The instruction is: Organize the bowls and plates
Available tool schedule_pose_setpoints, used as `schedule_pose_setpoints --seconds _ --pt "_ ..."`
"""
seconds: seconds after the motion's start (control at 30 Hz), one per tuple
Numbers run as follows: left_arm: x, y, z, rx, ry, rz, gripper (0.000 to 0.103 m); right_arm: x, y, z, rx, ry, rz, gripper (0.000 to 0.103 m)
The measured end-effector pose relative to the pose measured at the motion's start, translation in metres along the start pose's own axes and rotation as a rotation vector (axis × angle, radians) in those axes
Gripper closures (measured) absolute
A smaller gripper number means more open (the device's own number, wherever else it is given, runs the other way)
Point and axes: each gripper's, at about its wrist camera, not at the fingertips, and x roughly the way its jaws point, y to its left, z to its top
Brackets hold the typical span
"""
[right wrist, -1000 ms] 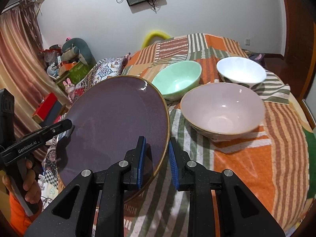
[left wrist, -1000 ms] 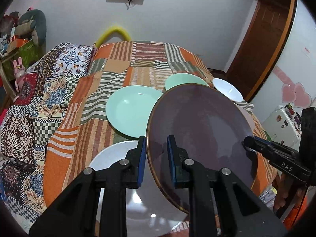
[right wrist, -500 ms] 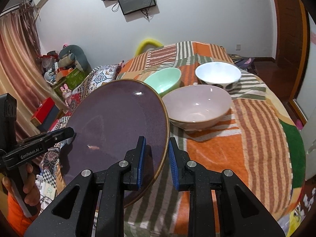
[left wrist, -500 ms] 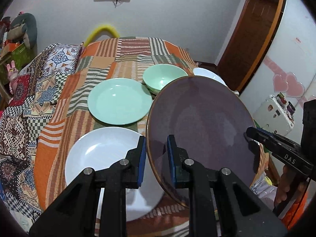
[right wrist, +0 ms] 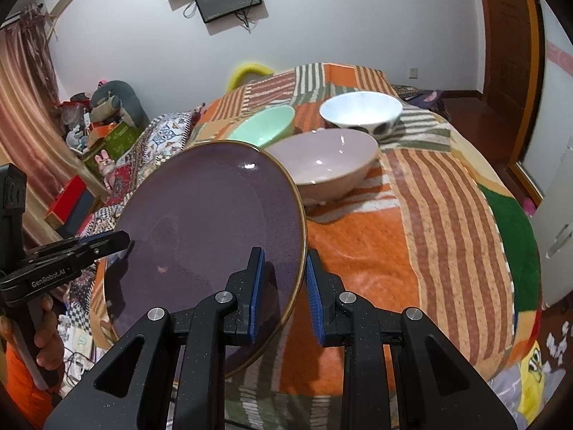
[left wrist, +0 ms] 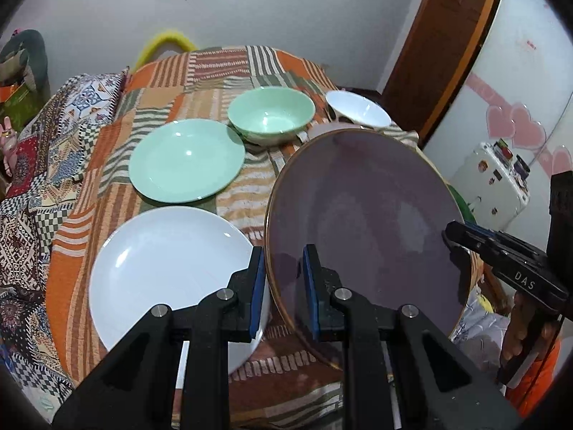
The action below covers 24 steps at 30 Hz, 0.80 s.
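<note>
A purple plate (left wrist: 365,222) with a gold rim is held tilted above the bed between both grippers. My left gripper (left wrist: 283,288) is shut on its left rim. My right gripper (right wrist: 285,292) is shut on its right rim (right wrist: 299,251); it also shows in the left wrist view (left wrist: 462,238). A white plate (left wrist: 168,272) and a green plate (left wrist: 186,161) lie on the patchwork blanket (left wrist: 200,71). A green bowl (left wrist: 271,118), a white bowl (left wrist: 358,109) and a pink bowl (right wrist: 326,165) stand behind them.
The bed drops off at its right edge (right wrist: 515,251) towards a wooden door (left wrist: 440,43) and a white cabinet (left wrist: 494,186). Boxes and stuffed toys (right wrist: 107,114) are piled at the left. A yellow ring (left wrist: 166,41) leans at the head of the bed.
Both grippers have lifted the purple plate up and back from the bed. The white plate beneath it has come into full view, and the bowls look farther away.
</note>
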Motion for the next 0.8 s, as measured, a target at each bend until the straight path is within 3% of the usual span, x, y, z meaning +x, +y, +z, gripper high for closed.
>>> schedule_pose_setpoints --seconds 0.47,0.8 --pt "0.037 -0.008 -0.01 0.002 0.116 -0.024 0.084 0.009 -0.021 -0.014 0.047 0.056 -0.031 0.081" --pt "0.065 -0.012 -0.014 -0.001 0.218 0.01 0.084 0.018 -0.027 -0.021 0.064 0.102 -0.03 0.081"
